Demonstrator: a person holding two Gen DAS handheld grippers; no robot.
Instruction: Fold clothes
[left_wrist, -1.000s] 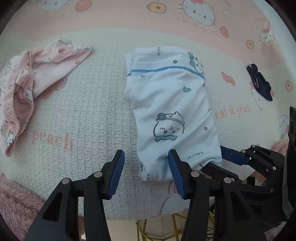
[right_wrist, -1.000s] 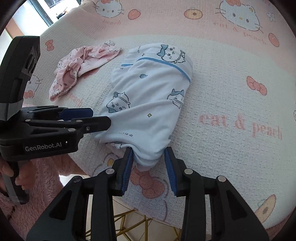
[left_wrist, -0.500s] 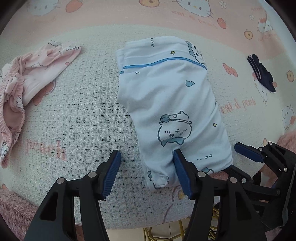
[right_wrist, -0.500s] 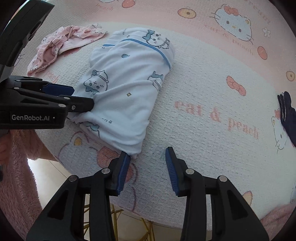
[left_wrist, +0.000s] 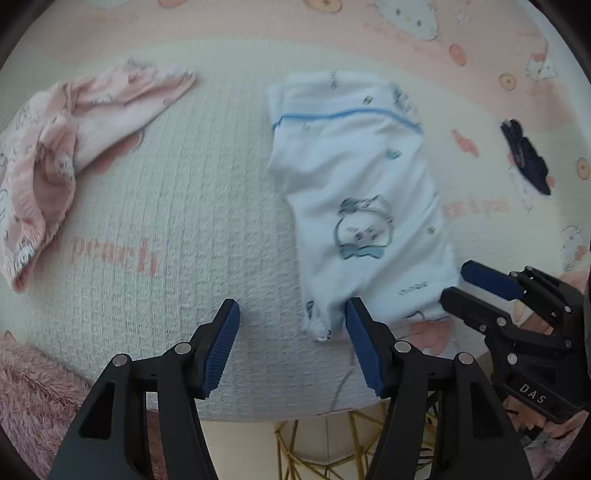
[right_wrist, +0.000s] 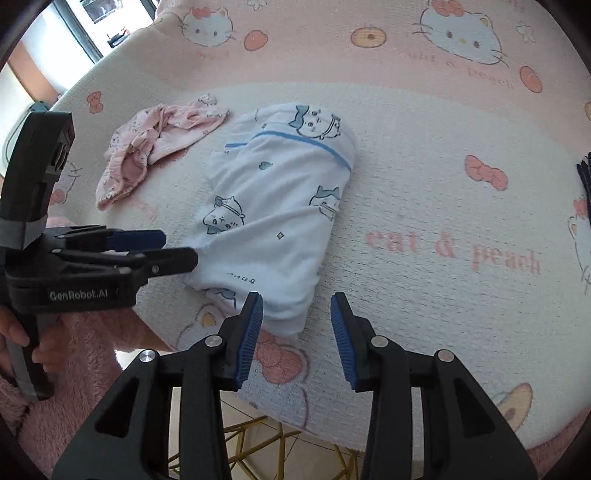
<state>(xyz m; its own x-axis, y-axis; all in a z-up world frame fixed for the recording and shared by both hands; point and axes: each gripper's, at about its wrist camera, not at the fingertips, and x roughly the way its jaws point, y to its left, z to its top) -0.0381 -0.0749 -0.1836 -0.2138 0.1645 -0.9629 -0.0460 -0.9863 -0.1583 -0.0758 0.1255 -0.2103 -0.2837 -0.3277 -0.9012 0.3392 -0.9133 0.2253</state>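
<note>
Two pieces of clothing lay on the blanket (right_wrist: 424, 177): one folded white top (right_wrist: 280, 206) in the middle and one crumpled pink piece (right_wrist: 155, 147) to its left. The blanket said "eat & peach". The left gripper (left_wrist: 291, 345) (marked "GenRobot.AI") had jaws opening wide, gripping nothing, the top's near edge beside one pad. The right gripper (right_wrist: 296, 334) stood partly open and empty, the top's corner just in front of it.
</note>
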